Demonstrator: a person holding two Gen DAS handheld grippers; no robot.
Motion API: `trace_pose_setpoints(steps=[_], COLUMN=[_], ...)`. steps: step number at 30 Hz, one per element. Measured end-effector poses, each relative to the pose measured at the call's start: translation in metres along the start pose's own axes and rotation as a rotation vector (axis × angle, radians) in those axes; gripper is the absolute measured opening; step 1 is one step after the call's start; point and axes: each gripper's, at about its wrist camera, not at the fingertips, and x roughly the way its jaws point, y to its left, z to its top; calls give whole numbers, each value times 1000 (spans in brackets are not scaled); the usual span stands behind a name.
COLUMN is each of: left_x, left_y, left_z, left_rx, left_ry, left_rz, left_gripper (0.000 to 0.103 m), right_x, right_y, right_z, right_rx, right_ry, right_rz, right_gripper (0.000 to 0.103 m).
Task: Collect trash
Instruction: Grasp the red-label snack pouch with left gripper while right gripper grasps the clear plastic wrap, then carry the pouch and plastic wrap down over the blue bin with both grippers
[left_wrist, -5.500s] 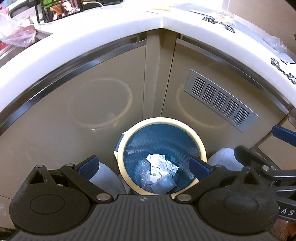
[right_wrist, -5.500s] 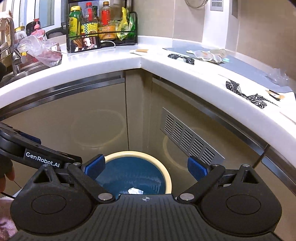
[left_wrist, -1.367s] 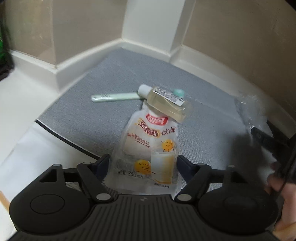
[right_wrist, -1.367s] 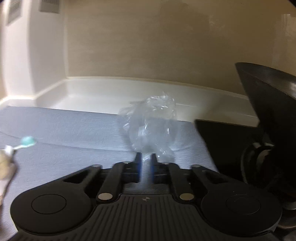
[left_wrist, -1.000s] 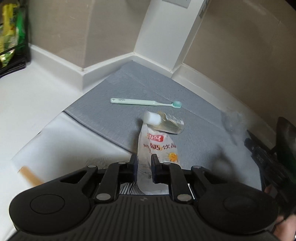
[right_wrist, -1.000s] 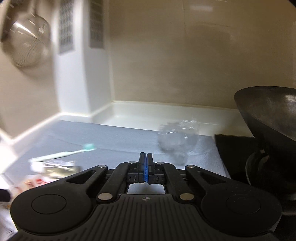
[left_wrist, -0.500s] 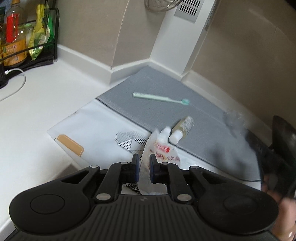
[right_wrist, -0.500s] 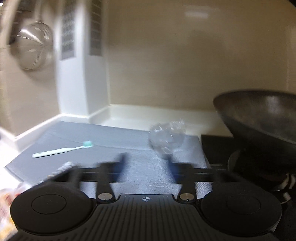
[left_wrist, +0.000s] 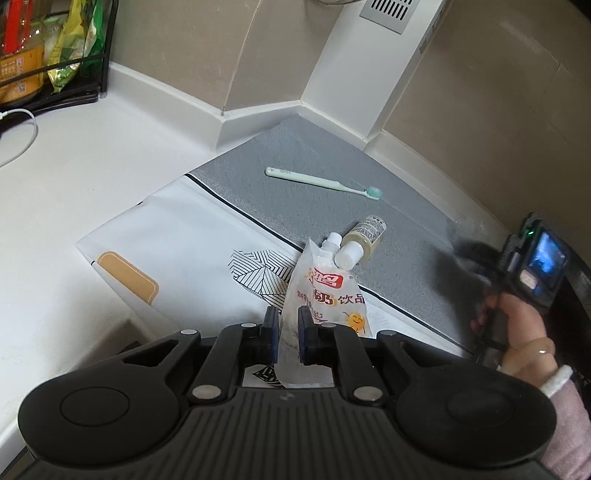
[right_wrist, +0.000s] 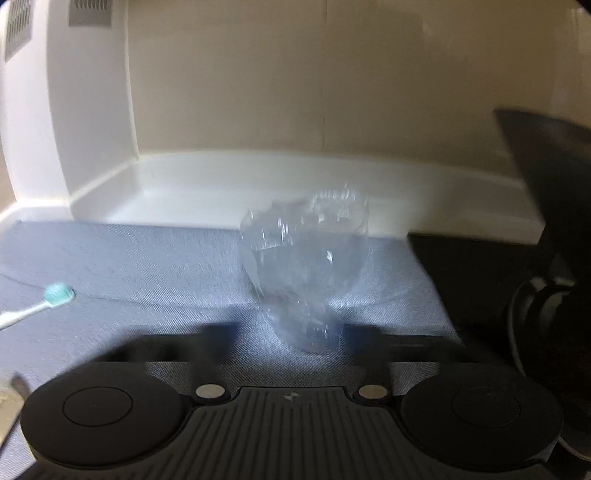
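Note:
My left gripper (left_wrist: 287, 334) is shut on the bottom of an empty drink pouch (left_wrist: 325, 291) with a white spout and red label, held above the counter. A small bottle (left_wrist: 364, 240) with a white cap lies by the spout on the grey mat (left_wrist: 295, 147). In the right wrist view my right gripper (right_wrist: 291, 332) is open, its blurred fingers on either side of a crumpled clear plastic wrapper (right_wrist: 306, 266) on the grey mat (right_wrist: 129, 266). The right gripper (left_wrist: 472, 258) also shows blurred at the right of the left wrist view.
A mint toothbrush (left_wrist: 321, 182) lies on the mat; its head shows in the right wrist view (right_wrist: 57, 293). A patterned white cloth (left_wrist: 177, 240) covers the counter. A black rack with bottles (left_wrist: 48, 55) stands far left. A dark wok (right_wrist: 546, 177) and stove are at right.
My left gripper has lifted back with the pouch, and the small bottle rolled off it. My right gripper let go of the wrapper, opened wide and moved in around it again.

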Motion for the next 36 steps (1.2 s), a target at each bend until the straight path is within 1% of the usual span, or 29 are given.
trace_pose_setpoints(steps=[1, 2, 5, 8, 10, 11, 12, 15, 17, 21, 25, 28, 33, 36], left_x=[-2, -6, -24, -53, -75, -86, -96, -117, -126, -139, -150, -160, -187, -202], left_y=[1, 2, 1, 0, -1, -1, -1, 1, 2, 4, 5, 5, 11, 16], left_z=[1, 2, 4, 3, 1, -2, -4, -13, -19, -30, -39, -46, -63, -79], left_rx=[-10, -21, -46, -60, -58, -60, -63, -78, -83, -92, -100, -97, -92, -79], left_ry=[-3, -9, -42, -84, -122, -138, -153, -176, -186, -200, -207, -207, -218, -219], left_rz=[-6, -12, -27, -49, -47, -46, -47, -36, -32, -27, -24, -25, -29, -4], left_gripper=[10, 10, 9, 7, 6, 6, 1, 1, 1, 1, 1, 1, 1, 0], right_x=[-6, -17, -63, -120, -156, -174, -190, -227, -245, -263, -277, -290, -323, -346], right_y=[4, 5, 2, -5, -12, -15, -17, -22, -22, -32, -39, -38, -41, -39], right_z=[-2, -6, -16, -31, -42, -49, -56, -73, -82, -88, -94, -99, -115, -126], right_rx=[-41, -63, -39, -40, -46, -50, -61, -96, -144, -150, -171, -195, -244, -278], right_ry=[-14, -48, -116, -205, -259, -287, -312, -360, -395, -372, -374, -381, -388, -388], right_rz=[-33, -16, 81, 176, 227, 246, 264, 299, 308, 345, 372, 416, 552, 654], right_gripper=[0, 0, 0, 0, 0, 0, 0, 0, 0, 0, 0, 0, 0, 0])
